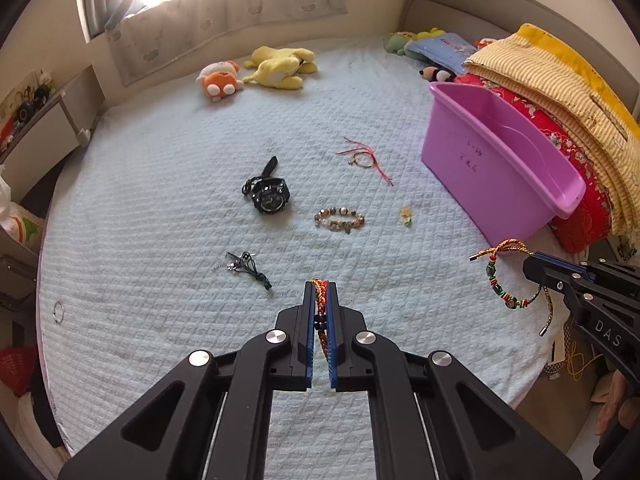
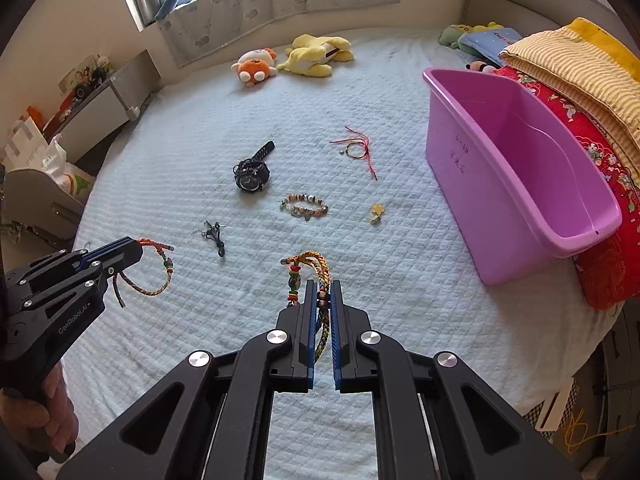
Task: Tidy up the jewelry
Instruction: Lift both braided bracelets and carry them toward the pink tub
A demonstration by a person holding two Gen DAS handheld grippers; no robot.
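My left gripper is shut on a red-and-orange braided bracelet, held above the pale blue quilt. From the right wrist view that gripper is at the left with its bracelet dangling. My right gripper is shut on a braided bracelet with green beads; it also shows at the right edge, bracelet hanging. On the quilt lie a black watch, a brown bead bracelet, a red string bracelet, a yellow charm and a dark cord piece.
A purple plastic tub stands on the bed at the right, against folded red and yellow blankets. Plush toys lie at the far side. A small metal ring sits near the bed's left edge. A person's hand grips the left tool.
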